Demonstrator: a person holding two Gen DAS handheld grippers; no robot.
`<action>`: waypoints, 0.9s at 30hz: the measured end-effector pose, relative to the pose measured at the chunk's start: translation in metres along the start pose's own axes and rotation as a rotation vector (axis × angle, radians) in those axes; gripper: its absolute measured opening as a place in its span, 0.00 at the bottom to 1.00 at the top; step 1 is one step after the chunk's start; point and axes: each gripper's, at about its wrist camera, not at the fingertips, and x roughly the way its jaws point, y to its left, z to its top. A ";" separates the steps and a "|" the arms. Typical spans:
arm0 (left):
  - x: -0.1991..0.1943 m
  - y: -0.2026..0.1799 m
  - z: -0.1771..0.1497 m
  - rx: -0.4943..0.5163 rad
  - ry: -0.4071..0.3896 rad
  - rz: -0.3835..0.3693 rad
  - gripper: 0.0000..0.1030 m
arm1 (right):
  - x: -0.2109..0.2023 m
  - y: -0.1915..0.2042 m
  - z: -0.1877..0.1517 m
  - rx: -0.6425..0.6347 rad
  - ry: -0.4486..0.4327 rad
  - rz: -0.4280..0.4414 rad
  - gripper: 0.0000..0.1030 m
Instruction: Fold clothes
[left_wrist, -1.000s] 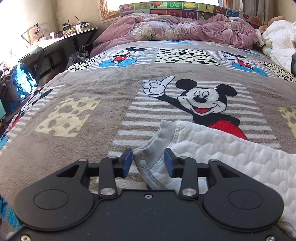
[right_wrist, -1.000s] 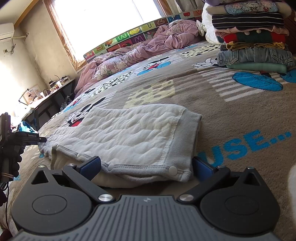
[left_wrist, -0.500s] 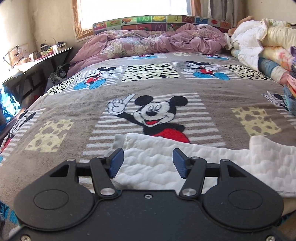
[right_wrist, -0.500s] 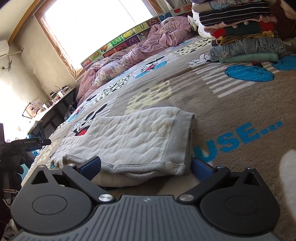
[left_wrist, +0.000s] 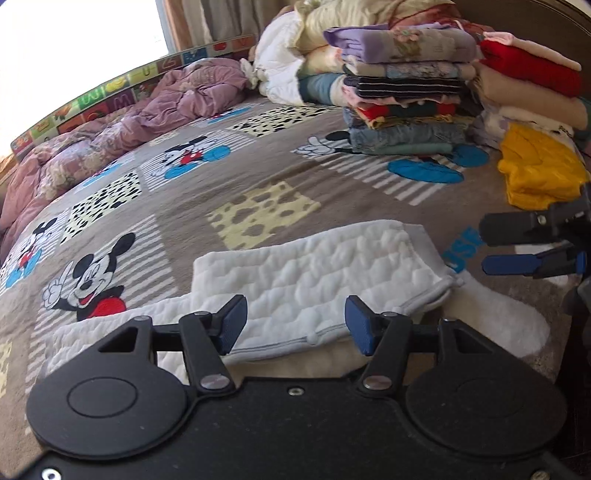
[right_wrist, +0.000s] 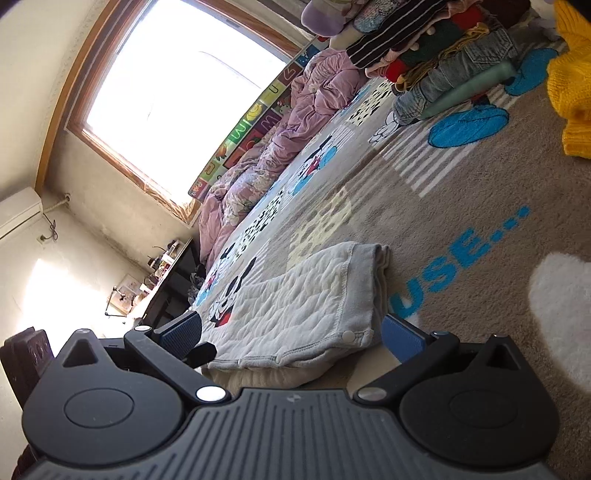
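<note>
A white quilted garment (left_wrist: 314, 273) with grey trim and snap buttons lies folded on the Mickey Mouse blanket (left_wrist: 258, 206). My left gripper (left_wrist: 295, 325) is open and empty, its blue pads just above the garment's near edge. My right gripper (right_wrist: 291, 336) is open and empty, its jaws wide on either side of the garment's (right_wrist: 295, 310) snap-button edge. The right gripper's fingers also show at the right edge of the left wrist view (left_wrist: 532, 243).
A tall stack of folded clothes (left_wrist: 406, 92) stands at the back right, with a yellow knit (left_wrist: 539, 170) beside it. A crumpled purple duvet (left_wrist: 110, 136) lies along the headboard. A desk (right_wrist: 173, 273) stands left of the bed under the window.
The left gripper has let go of the garment's corner, opened wider and swung right along the near edge. The right gripper has tilted sideways, staying open at the snap edge.
</note>
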 end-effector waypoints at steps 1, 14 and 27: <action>0.002 -0.008 0.001 0.022 0.004 -0.018 0.56 | -0.003 -0.004 0.001 0.019 -0.007 0.011 1.00; 0.033 -0.083 0.003 0.284 0.043 -0.088 0.54 | -0.016 -0.039 0.007 0.143 -0.057 0.067 1.00; 0.036 -0.074 0.013 0.225 0.017 -0.051 0.08 | -0.016 -0.042 0.008 0.147 -0.053 0.058 1.00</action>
